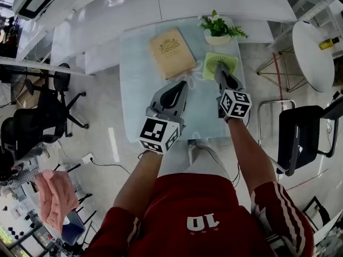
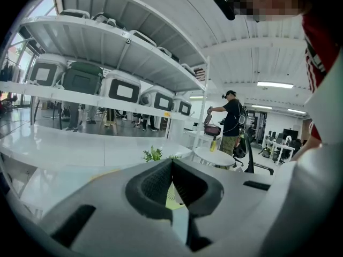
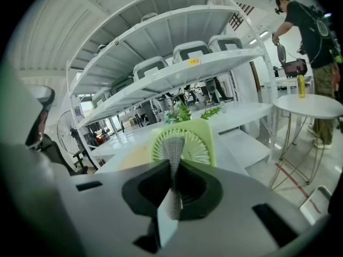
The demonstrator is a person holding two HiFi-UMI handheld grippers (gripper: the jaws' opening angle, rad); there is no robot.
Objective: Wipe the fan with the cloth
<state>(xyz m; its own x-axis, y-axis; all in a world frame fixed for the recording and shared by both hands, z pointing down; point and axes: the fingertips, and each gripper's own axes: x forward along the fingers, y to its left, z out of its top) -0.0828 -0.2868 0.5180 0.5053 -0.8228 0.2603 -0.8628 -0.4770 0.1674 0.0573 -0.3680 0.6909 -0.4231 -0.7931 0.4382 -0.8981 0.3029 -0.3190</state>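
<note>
Looks mid-wipe: right tool (image 1: 218, 69) clamped on what seems a grey mesh cloth (image 3: 173, 146), right at the green fan (image 1: 231, 63) by the counter's (image 1: 134, 79) far right corner. Left tool (image 1: 179, 90) pinched together, empty, over the counter's middle. Calls next for light strokes across the fan's face without toppling it.

Only one readable item: a white "10" is showing on the red jersey (image 1: 202, 221) at the near edge of the head view, upside down from this angle. On the worktop (image 1: 139, 90), the tan book (image 1: 171, 52) is carrying a gold crest with lettering too small to read. In the right gripper view, the yellow shelf tag (image 3: 193, 61) is blurring out, unreadable.
</note>
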